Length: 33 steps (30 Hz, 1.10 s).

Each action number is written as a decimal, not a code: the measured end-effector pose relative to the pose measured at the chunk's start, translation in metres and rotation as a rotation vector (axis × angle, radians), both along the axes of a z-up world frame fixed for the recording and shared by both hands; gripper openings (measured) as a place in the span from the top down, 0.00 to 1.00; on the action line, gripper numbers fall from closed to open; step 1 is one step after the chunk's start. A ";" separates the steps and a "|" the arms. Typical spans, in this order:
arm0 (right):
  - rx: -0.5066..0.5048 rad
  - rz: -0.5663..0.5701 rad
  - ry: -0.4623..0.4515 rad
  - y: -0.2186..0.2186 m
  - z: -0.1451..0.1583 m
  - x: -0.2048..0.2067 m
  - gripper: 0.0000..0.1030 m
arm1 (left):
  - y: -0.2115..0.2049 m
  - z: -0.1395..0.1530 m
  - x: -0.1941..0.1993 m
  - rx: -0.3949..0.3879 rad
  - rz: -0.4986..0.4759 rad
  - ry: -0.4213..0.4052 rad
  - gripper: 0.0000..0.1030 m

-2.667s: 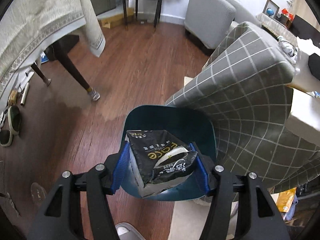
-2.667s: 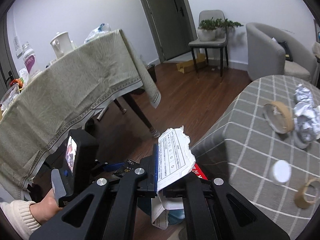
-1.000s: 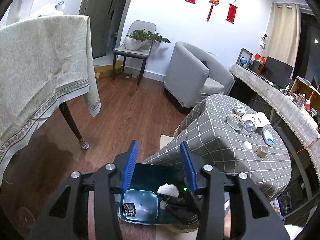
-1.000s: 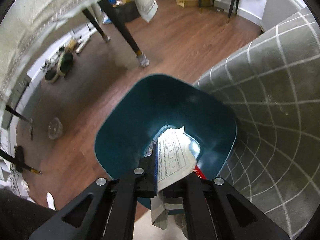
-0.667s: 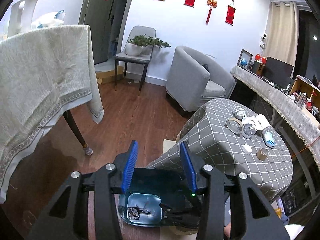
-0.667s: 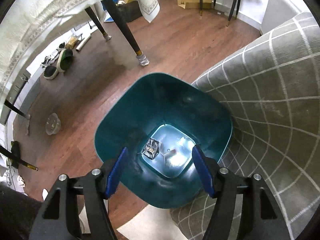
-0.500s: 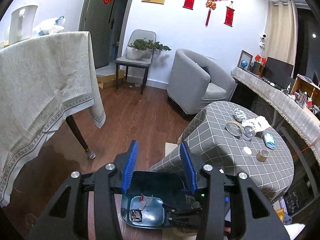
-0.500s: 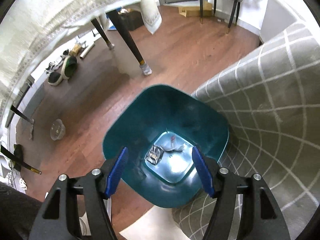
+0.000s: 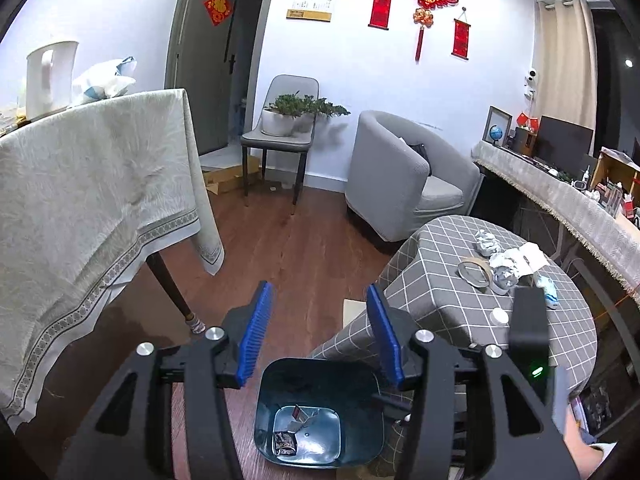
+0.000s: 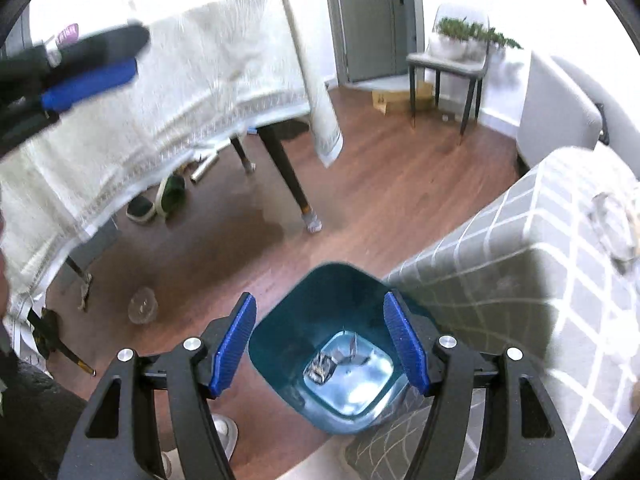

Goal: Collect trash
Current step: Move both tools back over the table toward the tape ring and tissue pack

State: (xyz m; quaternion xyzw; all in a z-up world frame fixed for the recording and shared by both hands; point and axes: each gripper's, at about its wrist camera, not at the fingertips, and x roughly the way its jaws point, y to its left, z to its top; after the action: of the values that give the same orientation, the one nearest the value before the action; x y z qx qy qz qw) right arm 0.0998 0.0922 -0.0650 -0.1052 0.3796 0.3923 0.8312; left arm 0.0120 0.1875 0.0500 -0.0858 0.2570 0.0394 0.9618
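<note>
Both hand-held grippers, left (image 9: pixel 316 330) & right (image 10: pixel 318 346), spread, nothing between pads; left's jaws just widened. Bin (image 10: pixel 280 344) below both, w/ wrapper (image 10: pixel 322 366) inside; surface (image 9: pixel 452 312) to right.

The left gripper (image 9: pixel 320 328) is being held with its jaws apart, having just been opening, and nothing is being gripped between them. At six o'clock, the teal bin (image 9: pixel 320 416) is being seen from above, wrappers (image 9: pixel 294 430) lying inside. At three o'clock, foil scraps (image 9: pixel 502 266) are being left on the checked table (image 9: pixel 452 300).
</note>
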 end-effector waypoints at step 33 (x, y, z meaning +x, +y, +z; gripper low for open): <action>0.062 -0.427 -0.205 -0.208 0.054 0.031 0.14 | -0.140 -0.014 0.039 0.036 -0.215 0.034 0.14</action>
State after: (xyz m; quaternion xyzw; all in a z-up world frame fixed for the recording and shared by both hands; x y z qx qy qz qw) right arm 0.1311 -0.1156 -0.0106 -0.0360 0.2947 0.2062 0.9324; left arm 0.0512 0.0478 0.0365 -0.0398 0.2805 -0.0579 0.9573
